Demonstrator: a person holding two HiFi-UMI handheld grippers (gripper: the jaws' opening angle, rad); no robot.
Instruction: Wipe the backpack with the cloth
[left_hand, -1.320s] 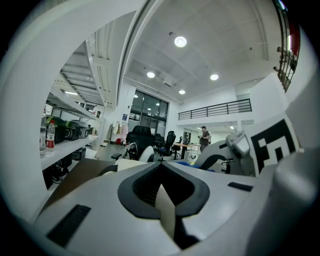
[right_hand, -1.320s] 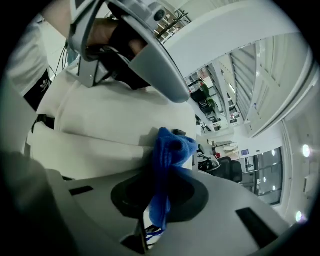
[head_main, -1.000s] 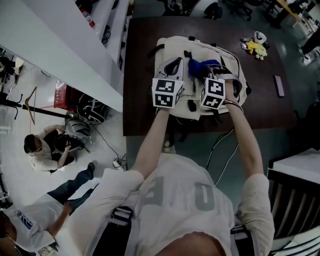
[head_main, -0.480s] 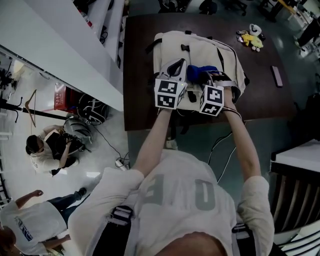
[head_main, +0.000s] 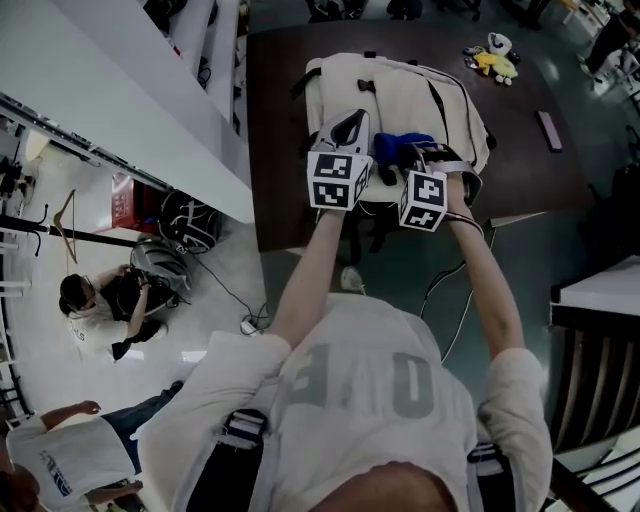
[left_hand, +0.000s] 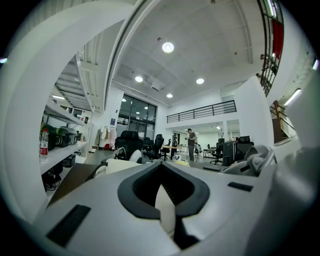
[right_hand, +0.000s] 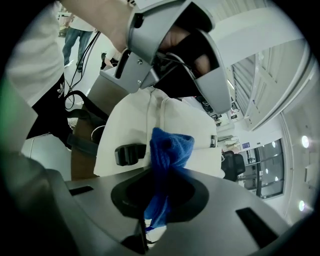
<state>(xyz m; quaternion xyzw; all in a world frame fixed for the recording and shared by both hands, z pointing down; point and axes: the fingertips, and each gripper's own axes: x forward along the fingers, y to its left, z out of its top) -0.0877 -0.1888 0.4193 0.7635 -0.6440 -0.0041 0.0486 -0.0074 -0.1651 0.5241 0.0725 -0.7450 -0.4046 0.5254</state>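
Note:
A cream backpack (head_main: 400, 90) lies on the dark brown table (head_main: 280, 150). My right gripper (head_main: 412, 160) hovers over its near right part and is shut on a bunched blue cloth (head_main: 400, 148), which hangs from the jaws onto the cream fabric (right_hand: 150, 125) in the right gripper view, beside a black buckle (right_hand: 131, 154). My left gripper (head_main: 345, 128) sits at the bag's near left and points level. Its jaws are shut, with a cream sliver of backpack fabric (left_hand: 165, 207) pinched between them. The left gripper's grey body (right_hand: 175, 50) shows at the top of the right gripper view.
A yellow plush toy (head_main: 492, 58) and a dark flat bar (head_main: 548, 130) lie on the table's far right. A white ledge (head_main: 120, 90) runs along the left. Cables (head_main: 440, 295) hang below the near table edge. People stand and sit on the floor at lower left.
Both grippers have slid toward the backpack's near edge, the right one dragging the blue cloth across the fabric. Both jaws stay shut.

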